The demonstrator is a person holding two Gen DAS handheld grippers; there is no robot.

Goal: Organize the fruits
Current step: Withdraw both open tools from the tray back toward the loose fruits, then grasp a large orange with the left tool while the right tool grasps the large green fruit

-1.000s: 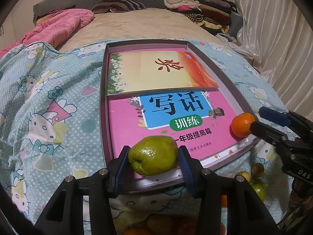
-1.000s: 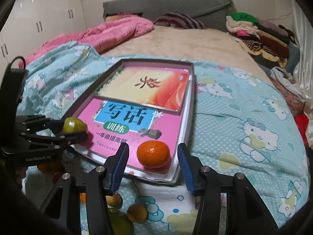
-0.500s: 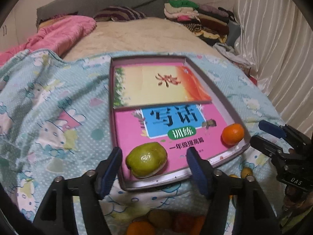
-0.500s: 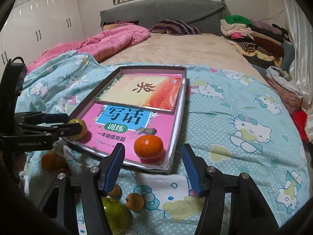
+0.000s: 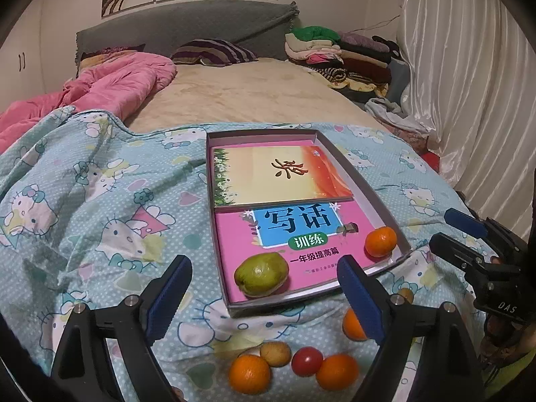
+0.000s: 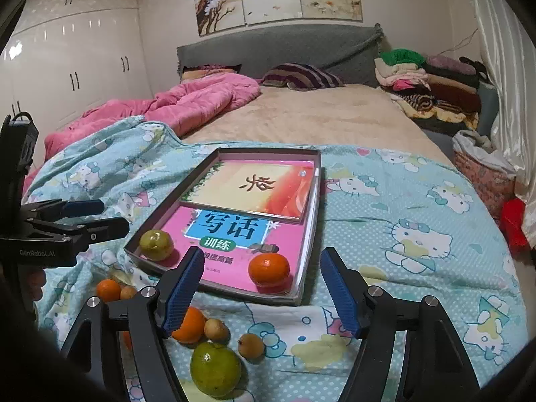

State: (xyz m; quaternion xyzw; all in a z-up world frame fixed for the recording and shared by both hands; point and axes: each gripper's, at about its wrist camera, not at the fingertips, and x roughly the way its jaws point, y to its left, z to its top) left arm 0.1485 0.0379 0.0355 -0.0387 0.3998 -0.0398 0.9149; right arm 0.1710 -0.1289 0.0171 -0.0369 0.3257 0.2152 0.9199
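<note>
Two fruits, a green pear (image 5: 261, 273) and an orange (image 5: 380, 241), rest sorted in the tray (image 5: 385, 206), so the left gripper (image 5: 264, 298) and right gripper (image 6: 262, 293) both hang spread and empty.

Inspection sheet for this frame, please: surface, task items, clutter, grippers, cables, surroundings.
Surface: bed under a cartoon-cat quilt.
Job's things: shallow tray lined with books holds a green fruit near its left front corner and an orange near its right front corner. Loose fruit on the quilt in front of the tray, including a red tomato and a large green citrus.
Clutter: pink duvet, folded clothes pile.
Grippers: left gripper open and empty; right gripper open and empty.
Cables: nothing seen.
Surroundings: grey headboard, white wardrobe, curtain.
</note>
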